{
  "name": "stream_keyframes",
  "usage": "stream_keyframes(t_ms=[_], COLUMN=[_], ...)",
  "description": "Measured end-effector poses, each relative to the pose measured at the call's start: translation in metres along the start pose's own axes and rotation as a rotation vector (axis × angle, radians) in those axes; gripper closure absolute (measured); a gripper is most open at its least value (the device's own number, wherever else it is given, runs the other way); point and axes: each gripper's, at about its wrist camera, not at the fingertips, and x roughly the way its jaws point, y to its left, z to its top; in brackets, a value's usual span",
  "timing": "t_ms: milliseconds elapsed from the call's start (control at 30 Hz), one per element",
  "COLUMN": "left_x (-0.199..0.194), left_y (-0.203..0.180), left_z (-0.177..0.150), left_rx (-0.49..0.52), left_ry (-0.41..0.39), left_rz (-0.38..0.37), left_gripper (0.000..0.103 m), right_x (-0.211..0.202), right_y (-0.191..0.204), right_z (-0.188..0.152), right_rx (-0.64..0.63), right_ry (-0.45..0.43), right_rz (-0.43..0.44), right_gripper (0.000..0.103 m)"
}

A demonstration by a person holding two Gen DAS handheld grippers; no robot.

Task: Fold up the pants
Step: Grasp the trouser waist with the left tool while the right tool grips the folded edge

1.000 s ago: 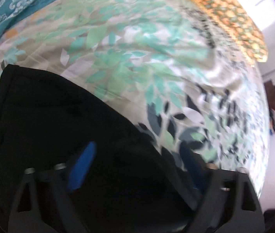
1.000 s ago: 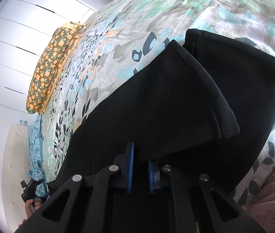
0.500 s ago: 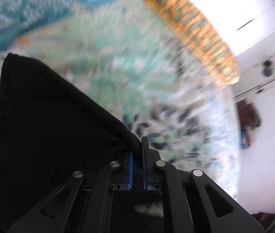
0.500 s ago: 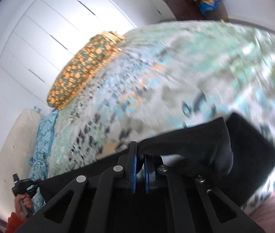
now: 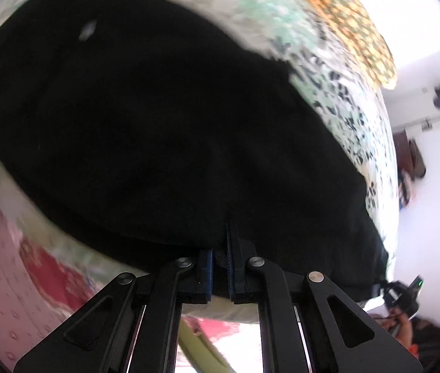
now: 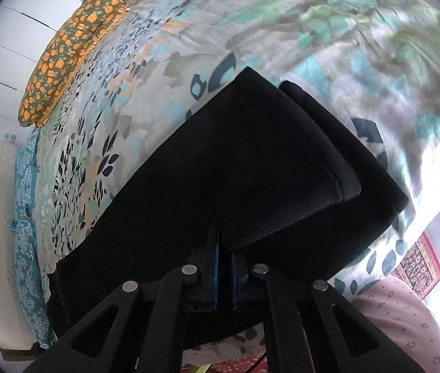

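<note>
1. Two handheld grippers grip one pair of black pants (image 5: 164, 124) spread across a bed, each pinching the near edge of the cloth.
2. Left wrist view: the left gripper (image 5: 220, 267) has its blue-padded jaws drawn together on a fold of the dark fabric, having just closed on it; the cloth rises from between the pads and fills most of the picture.
3. Beyond the pants, far and to the right, lies the leaf-print bedspread (image 5: 344, 99) in green, teal and black, much of it blurred.
4. An orange patterned pillow (image 5: 344, 21) rests at the far right edge of the bed, against a bright white wall.
5. At the near right edge of that view a person's hand (image 5: 401, 320) holds a dark device; what it is cannot be told.
6. Right wrist view: the right gripper (image 6: 224, 267) is likewise clamped tight on the black cloth, its blue pads pressed against the fabric.
7. From there the pants (image 6: 235, 161) stretch away over the bedspread (image 6: 145, 87), with one layer folded over another and a thick hemmed end at the right.
8. The orange pillow (image 6: 64, 52) lies far left by white wardrobe doors (image 6: 5, 31), and a teal floral cloth (image 6: 25, 211) runs along the bed's left edge.
9. A pink patterned cover (image 6: 406, 317) shows near right, below the bedspread.
</note>
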Motion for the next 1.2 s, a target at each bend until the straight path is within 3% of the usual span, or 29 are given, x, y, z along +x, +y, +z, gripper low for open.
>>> stream_keyframes(t_ms=[233,367,533,1033,1200], left_x=[-0.014,-0.005,-0.009,-0.011,0.0], left_y=[-0.005,0.0,0.002,-0.009,-0.01], left_z=[0.011,0.001,-0.004,-0.014,-0.019], left_rx=[0.01,-0.005,0.013,0.063,0.066], left_ry=[-0.037,-0.014,-0.009,-0.018,0.02], left_rz=[-0.03,-0.038,-0.025,0.051,0.1], left_gripper=[0.097,0.097,0.097,0.099,0.099], right_x=[-0.026,-0.028,-0.025,-0.03,-0.029], right_y=[0.003,-0.002,-0.014,-0.014,-0.013], right_z=[0.001,0.004,0.001,-0.01,-0.01], right_rx=[-0.023,-0.056,-0.025,-0.031,-0.032], right_ry=[-0.027,0.026,0.074,0.076,0.077], right_rz=[0.034,-0.021,-0.028,-0.053,-0.066], right_gripper=[0.096,0.096,0.096,0.096,0.096])
